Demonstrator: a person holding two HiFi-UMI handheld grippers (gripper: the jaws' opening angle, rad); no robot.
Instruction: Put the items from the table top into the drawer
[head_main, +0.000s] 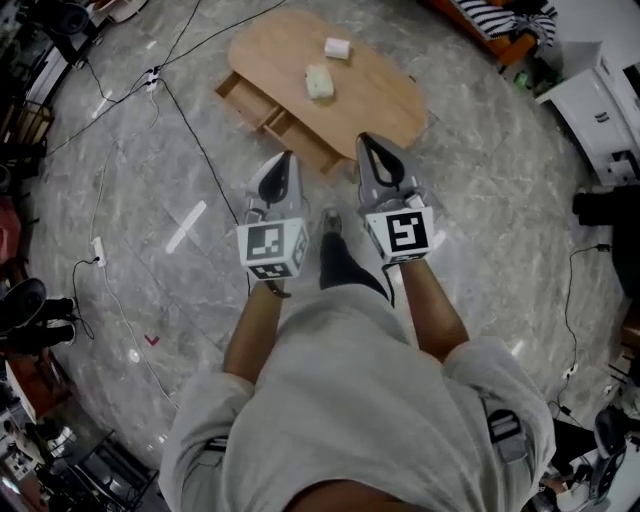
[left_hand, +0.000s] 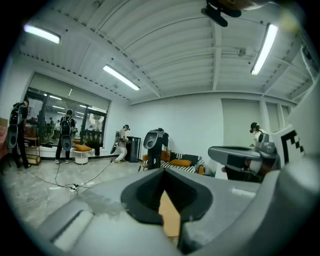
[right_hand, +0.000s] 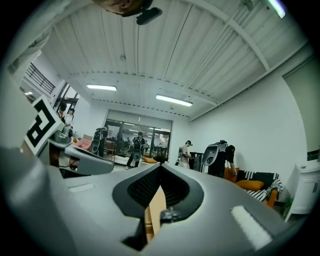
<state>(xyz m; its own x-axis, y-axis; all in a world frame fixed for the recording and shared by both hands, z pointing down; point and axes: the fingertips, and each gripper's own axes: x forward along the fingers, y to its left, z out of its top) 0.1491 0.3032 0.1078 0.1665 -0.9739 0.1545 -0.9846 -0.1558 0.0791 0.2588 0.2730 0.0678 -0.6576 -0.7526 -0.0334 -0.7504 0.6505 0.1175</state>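
Task apparently not yet begun. Both pale things, the nearer item (head_main: 319, 81) and the farther item (head_main: 337, 47), lie on the oval wooden table (head_main: 385, 100). The drawer (head_main: 262, 108) stands pulled out at the table's near edge, with nothing visible inside it. The left gripper (head_main: 286, 162) and right gripper (head_main: 368, 146) have their jaws together and hold nothing, side by side short of the table. The nearer item lies at one o'clock from the left gripper and eleven o'clock from the right. The drawer lies at eleven o'clock from the left gripper.
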